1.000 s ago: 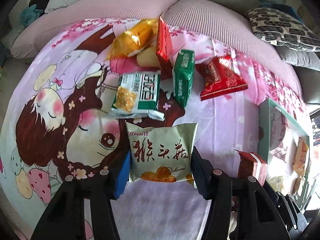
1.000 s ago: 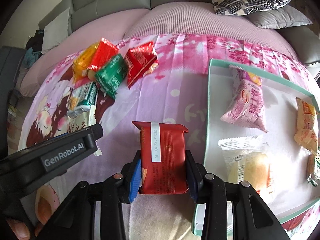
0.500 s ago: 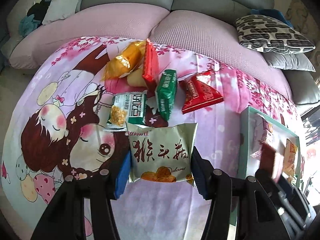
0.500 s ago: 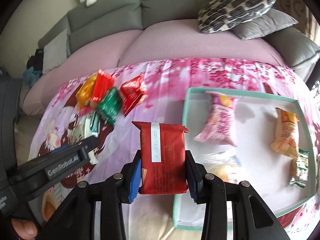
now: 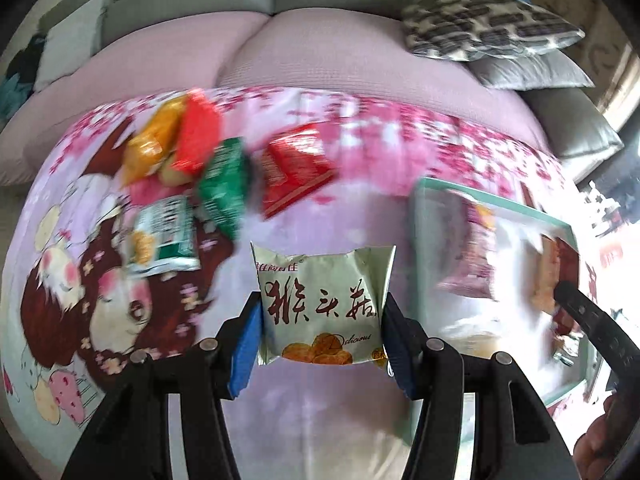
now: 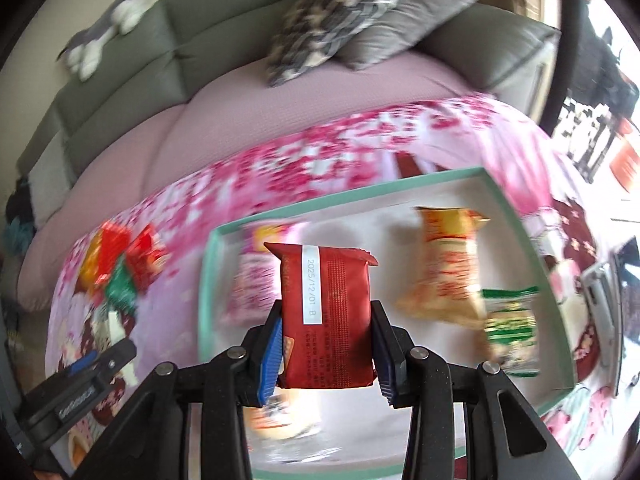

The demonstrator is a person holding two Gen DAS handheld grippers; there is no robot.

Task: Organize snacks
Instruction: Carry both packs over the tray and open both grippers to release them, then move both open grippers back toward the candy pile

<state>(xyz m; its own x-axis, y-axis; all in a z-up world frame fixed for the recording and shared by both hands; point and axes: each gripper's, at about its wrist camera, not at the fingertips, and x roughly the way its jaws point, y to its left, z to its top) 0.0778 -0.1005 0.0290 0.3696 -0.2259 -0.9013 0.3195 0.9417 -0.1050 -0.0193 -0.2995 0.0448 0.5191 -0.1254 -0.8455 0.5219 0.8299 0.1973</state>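
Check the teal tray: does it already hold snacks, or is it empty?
Not empty. The teal tray holds a pink packet, an orange packet and a green-and-white packet.

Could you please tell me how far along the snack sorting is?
Partway. Several packets already lie in the teal tray. The right gripper holds a red packet above it; the left gripper holds a cream packet. About five snacks are left on the blanket.

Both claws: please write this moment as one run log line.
left claw: shut on pale packet | right claw: shut on red packet, above tray | loose snacks: on blanket
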